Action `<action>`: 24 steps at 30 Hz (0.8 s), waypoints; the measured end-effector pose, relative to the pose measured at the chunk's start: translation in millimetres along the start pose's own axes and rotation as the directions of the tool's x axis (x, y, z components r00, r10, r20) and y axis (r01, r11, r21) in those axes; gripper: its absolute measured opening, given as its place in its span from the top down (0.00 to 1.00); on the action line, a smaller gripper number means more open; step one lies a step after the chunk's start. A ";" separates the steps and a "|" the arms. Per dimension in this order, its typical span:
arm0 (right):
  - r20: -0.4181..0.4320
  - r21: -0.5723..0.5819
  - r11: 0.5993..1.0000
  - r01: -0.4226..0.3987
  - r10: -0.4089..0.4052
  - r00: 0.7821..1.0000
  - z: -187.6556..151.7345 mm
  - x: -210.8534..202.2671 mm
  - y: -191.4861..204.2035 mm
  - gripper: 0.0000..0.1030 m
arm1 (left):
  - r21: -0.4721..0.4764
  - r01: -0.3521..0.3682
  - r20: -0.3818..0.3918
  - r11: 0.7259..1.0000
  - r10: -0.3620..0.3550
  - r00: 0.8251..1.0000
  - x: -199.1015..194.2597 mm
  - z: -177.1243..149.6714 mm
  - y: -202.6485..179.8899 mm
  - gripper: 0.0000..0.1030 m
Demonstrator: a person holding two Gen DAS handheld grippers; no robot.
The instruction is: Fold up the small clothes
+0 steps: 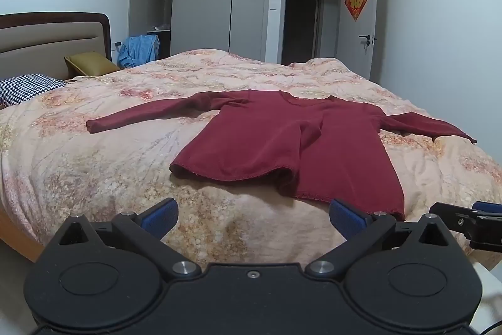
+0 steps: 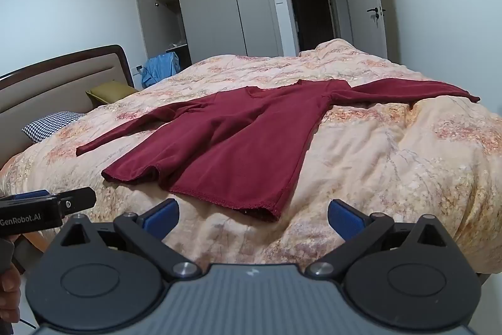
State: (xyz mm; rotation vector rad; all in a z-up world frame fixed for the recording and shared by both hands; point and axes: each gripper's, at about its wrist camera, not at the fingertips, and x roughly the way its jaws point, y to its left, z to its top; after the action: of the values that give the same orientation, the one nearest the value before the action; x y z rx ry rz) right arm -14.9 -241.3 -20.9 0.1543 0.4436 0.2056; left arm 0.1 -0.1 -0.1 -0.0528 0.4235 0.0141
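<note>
Maroon long-sleeved top [image 1: 291, 143] spread flat on floral bed quilt [image 1: 125, 178], sleeves out, hem nearest. Both tools wide, holding nothing: left tool [image 1: 253, 214], right tool [image 2: 253, 215]. Best to pinch a hem corner and shoulder, then fold one side inward, sleeve along.

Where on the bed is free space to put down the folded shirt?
The quilt lies bare right of the red shirt, below its right sleeve, and along the near edge before both open grippers. Toward the headboard it is crowded: the left sleeve and pillows.

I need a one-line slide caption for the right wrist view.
Open right tongs hover before a dark red long-sleeved top spread on the floral quilt.
</note>
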 end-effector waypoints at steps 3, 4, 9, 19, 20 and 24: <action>-0.004 0.004 1.000 -0.002 0.002 1.000 0.1 0.2 -0.2 0.00 | 0.003 -0.003 0.000 1.000 0.003 1.000 0.1 0.0 0.0 0.01; -0.005 0.006 1.000 -0.003 0.003 1.000 0.1 0.3 -0.4 0.00 | 0.005 -0.003 0.000 1.000 0.003 1.000 0.0 0.0 -0.2 0.01; -0.006 0.007 1.000 -0.003 0.003 1.000 0.1 0.6 -0.8 0.00 | 0.006 -0.006 -0.003 1.000 0.006 1.000 0.2 0.0 -0.4 0.01; -0.006 0.009 1.000 -0.002 0.002 1.000 -0.1 0.5 -1.0 0.00 | 0.007 -0.005 -0.004 1.000 0.005 1.000 0.2 0.0 -0.5 0.01; -0.007 0.008 1.000 -0.002 0.002 1.000 0.0 0.4 -0.9 0.00 | 0.007 -0.004 -0.005 1.000 0.004 1.000 0.2 0.1 -0.5 0.01; -0.006 0.009 1.000 -0.002 0.002 1.000 0.2 0.5 -1.0 0.00 | 0.006 -0.004 -0.006 1.000 0.004 1.000 0.5 -1.1 0.7 0.01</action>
State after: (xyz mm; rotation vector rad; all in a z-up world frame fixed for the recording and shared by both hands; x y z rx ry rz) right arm -14.3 -242.2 -21.1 0.1630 0.4504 0.2058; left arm 0.1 0.6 -1.3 -0.0457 0.4299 0.0161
